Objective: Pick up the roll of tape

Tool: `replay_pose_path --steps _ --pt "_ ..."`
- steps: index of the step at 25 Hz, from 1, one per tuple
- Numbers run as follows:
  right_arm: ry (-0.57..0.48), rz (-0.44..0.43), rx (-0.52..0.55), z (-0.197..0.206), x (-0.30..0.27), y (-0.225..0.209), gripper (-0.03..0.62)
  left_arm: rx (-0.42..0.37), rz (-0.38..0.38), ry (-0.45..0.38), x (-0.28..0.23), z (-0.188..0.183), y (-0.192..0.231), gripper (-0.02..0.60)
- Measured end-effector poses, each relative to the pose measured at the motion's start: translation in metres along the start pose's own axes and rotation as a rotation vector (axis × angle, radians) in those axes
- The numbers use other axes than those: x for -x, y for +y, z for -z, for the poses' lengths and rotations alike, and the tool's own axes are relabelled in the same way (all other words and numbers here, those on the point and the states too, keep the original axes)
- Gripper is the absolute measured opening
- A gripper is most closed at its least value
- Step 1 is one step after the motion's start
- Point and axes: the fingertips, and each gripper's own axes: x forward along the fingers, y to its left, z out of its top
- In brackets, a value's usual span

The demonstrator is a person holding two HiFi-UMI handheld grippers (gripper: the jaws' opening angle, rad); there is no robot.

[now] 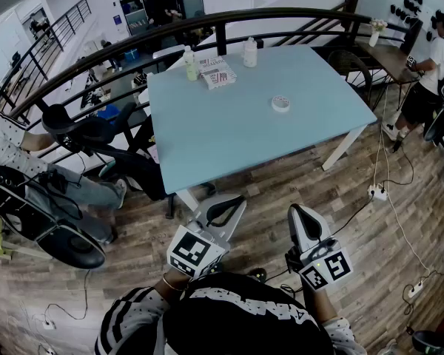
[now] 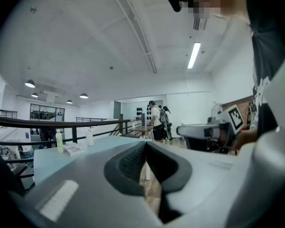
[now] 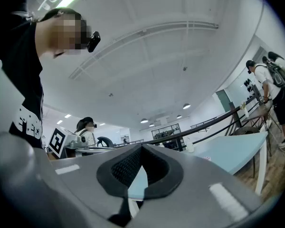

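While the left gripper (image 1: 231, 204) and right gripper (image 1: 299, 214) hang pressed together and empty, short of the table (image 1: 229, 135), the roll of tape (image 1: 280, 103) lies flat toward its far right; looks light, stiff, maybe slick; I'd pinch across one wall.

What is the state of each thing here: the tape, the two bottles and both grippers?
roll of tape: lying flat on the table, untouched
green bottle: upright
white bottle: upright
left gripper: jaws together, empty
right gripper: jaws together, empty
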Motion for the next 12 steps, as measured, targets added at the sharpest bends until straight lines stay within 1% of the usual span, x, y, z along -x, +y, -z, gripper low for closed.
replay_pose_path --steps 4,7,12 --pt "0.002 -0.02 -0.005 0.0031 0.0016 -0.0015 0.0 -0.003 -0.028 -0.002 0.0006 0.0014 -0.0009 0.0" --pt "0.003 -0.034 -0.029 0.0024 0.0025 -0.0035 0.0 0.002 -0.051 0.015 0.0021 0.0023 -0.0026 0.0" --pt "0.018 -0.064 -0.061 0.0009 -0.0048 -0.0042 0.002 0.01 -0.082 0.017 0.0056 -0.002 -0.0006 0.0"
